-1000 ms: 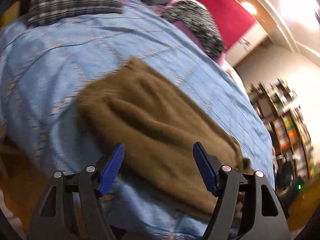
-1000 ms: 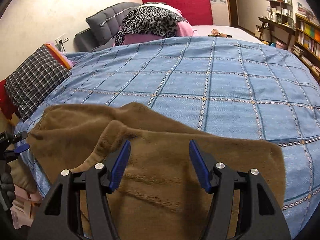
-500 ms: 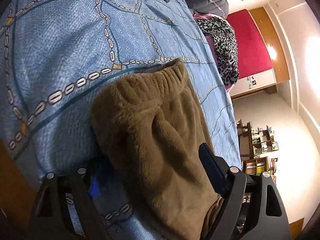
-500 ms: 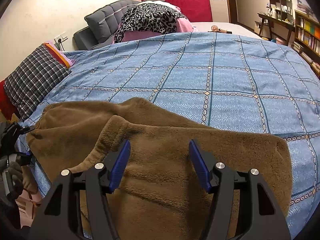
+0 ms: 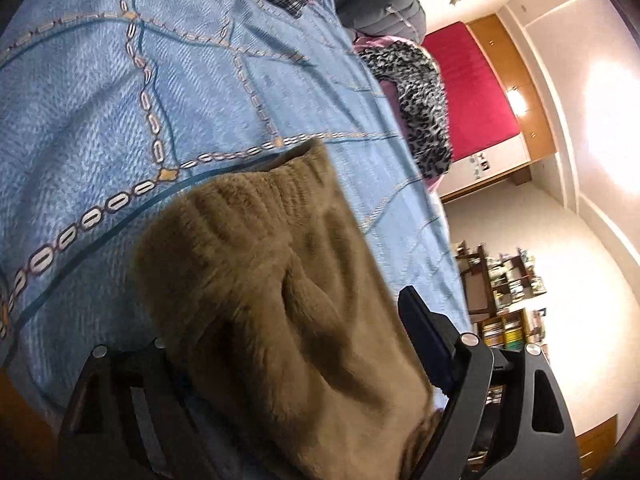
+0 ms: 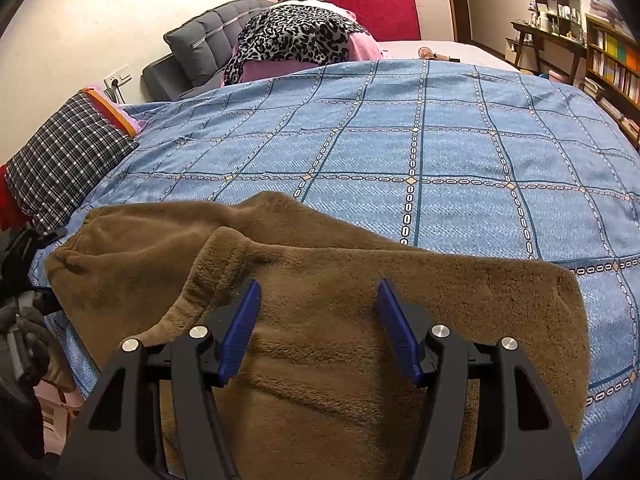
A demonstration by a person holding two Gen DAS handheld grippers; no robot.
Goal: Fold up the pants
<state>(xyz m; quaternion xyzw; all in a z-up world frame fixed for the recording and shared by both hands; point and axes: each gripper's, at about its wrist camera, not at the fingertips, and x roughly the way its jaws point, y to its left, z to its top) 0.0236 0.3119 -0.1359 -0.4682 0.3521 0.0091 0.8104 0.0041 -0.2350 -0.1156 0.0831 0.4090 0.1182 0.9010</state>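
Brown fleece pants (image 6: 360,280) lie spread near the front edge of a blue checked bedspread (image 6: 440,140). My right gripper (image 6: 316,296) hovers open just over the middle of the pants, with its blue pads (image 6: 240,320) apart and pressing on nothing. In the left wrist view the ribbed waistband end of the pants (image 5: 248,248) bulges up between the jaws of my left gripper (image 5: 288,328). Those jaws stand wide and are closing. One pad (image 5: 420,332) shows beside the cloth; the other is hidden under it.
A plaid pillow (image 6: 64,160) lies at the bed's left corner. A leopard-print cloth (image 6: 292,36) on pink bedding and a grey cushion (image 6: 208,44) sit at the far end. Bookshelves (image 6: 612,60) line the right wall. A gloved hand (image 6: 24,320) is at the bed's left edge.
My left gripper has come in low at the bed's edge and rolled, and the waistband end now sits between its jaws. The right gripper has stayed still.
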